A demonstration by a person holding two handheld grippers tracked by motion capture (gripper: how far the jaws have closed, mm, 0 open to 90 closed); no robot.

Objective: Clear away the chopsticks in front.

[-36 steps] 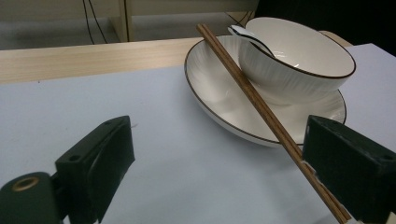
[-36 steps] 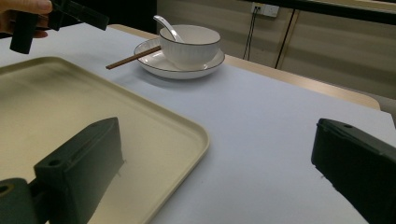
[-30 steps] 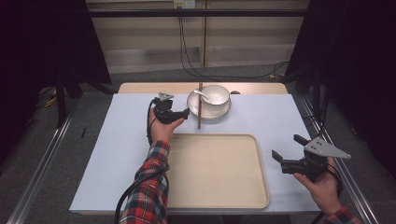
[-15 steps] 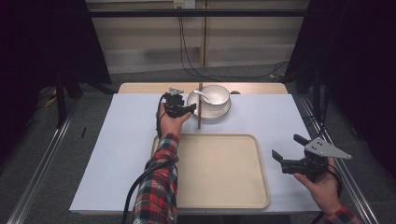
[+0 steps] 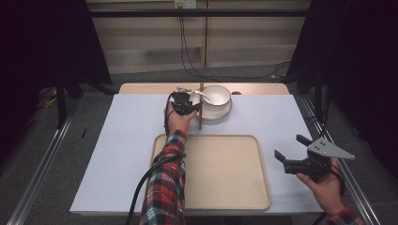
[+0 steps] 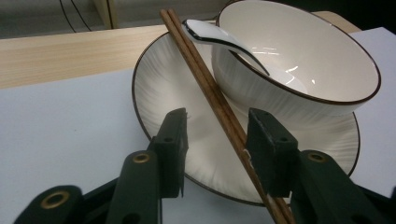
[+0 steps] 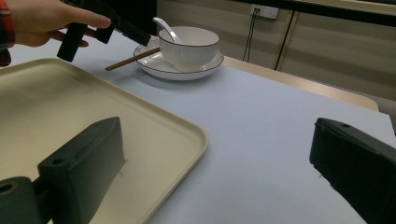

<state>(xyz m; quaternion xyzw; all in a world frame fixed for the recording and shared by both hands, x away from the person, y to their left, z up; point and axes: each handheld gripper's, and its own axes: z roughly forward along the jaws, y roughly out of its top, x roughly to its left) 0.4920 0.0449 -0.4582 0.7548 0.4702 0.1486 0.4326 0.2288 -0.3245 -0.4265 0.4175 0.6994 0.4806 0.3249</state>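
Note:
A pair of brown chopsticks [image 5: 200, 110] lies across the left rim of a white plate [image 5: 225, 111], one end resting on the table. On the plate stands a white bowl [image 5: 216, 96] with a white spoon [image 5: 202, 95] in it. My left gripper [image 5: 190, 105] is at the plate's left edge. In the left gripper view its jaws straddle the chopsticks [image 6: 201, 74]. They have just been closing, and the sticks lie close against the right jaw with a gap to the left one. My right gripper [image 5: 291, 146] hovers open and empty right of the tray.
A large cream tray [image 5: 225, 173] lies bare in the middle front of the white table cover [image 5: 117, 154]. A strip of wooden table [image 5: 141, 88] shows at the back. A black cable trails along the left forearm.
My left hand has moved right, up to the plate's edge, and its jaws have narrowed around the chopsticks. The right hand has stayed where it was.

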